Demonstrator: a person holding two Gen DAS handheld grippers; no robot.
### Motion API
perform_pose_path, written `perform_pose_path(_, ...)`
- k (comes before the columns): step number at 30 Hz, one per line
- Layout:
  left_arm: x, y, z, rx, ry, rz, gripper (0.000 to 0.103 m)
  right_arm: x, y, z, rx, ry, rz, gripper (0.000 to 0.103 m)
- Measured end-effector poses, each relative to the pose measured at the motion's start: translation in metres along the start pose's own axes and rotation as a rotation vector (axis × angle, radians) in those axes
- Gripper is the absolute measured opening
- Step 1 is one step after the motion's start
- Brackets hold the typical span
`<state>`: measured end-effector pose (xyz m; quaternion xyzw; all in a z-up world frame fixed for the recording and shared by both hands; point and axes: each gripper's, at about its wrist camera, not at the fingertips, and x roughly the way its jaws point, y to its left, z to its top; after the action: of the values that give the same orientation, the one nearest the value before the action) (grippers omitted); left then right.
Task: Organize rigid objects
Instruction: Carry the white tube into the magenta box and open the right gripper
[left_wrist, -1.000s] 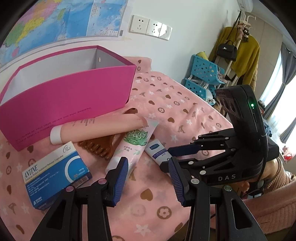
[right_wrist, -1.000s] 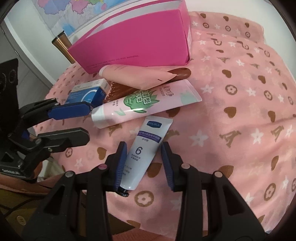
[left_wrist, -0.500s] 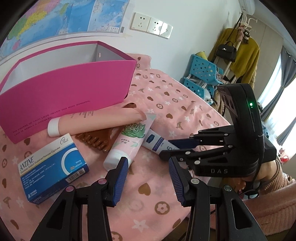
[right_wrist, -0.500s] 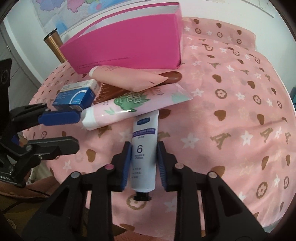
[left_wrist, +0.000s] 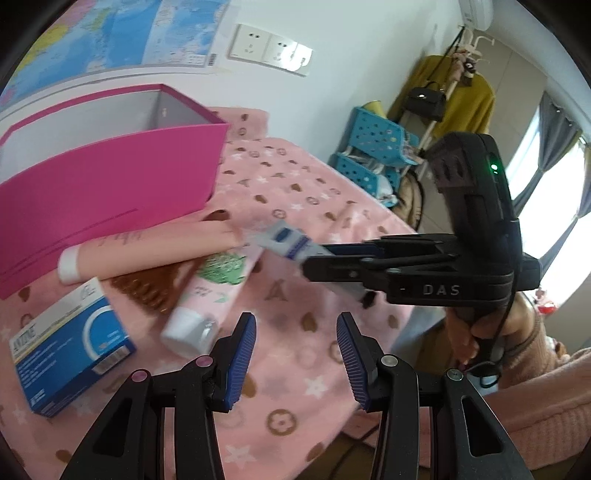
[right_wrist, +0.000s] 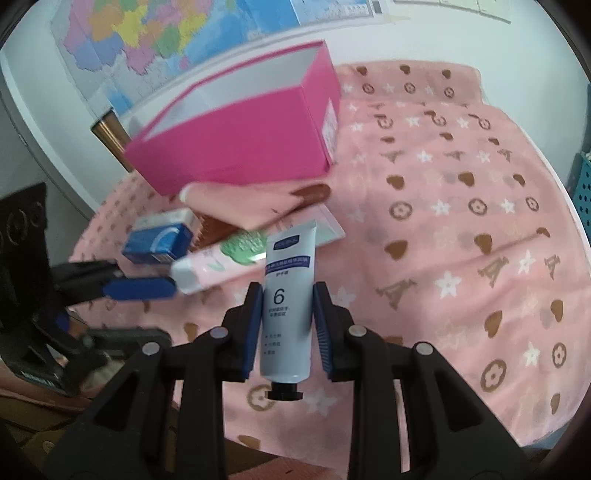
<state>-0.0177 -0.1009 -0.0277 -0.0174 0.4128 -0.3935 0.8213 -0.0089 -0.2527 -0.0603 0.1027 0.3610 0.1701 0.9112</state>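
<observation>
Right wrist view: our right gripper (right_wrist: 285, 325) has closed on the tube (right_wrist: 289, 295) and lifted it off the cloth (right_wrist: 461, 229); the box (right_wrist: 236, 147) comes next. Our left gripper (left_wrist: 295, 354) hangs open, empty.

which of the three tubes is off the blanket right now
The small grey-blue tube marked 6, clamped in the right tool. The green-leaf tube and the peach tube lie on the blanket.
</observation>
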Motion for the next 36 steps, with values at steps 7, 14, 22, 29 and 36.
perform_pose_path(7,0.003,-0.008,0.016,0.028,-0.018,-0.029,0.046,0.002,0.014,0.013,-0.014,-0.038,0.082,0.03)
perform_pose_path(14,0.001,0.002,0.033,0.027,-0.047,0.0,0.045,0.0,0.026,0.039,-0.052,-0.101,0.123,0.03)
perform_pose_path(22,-0.013,0.021,0.073,0.014,-0.119,0.038,0.044,0.002,0.038,0.085,-0.099,-0.181,0.145,0.03)
perform_pose_path(29,-0.014,0.044,0.109,-0.014,-0.149,0.07,0.041,0.017,0.039,0.131,-0.116,-0.209,0.134,0.03)
perform_pose_path(36,-0.004,0.066,0.136,-0.039,-0.145,0.104,0.039,0.038,0.031,0.16,-0.095,-0.202,0.117,0.03)
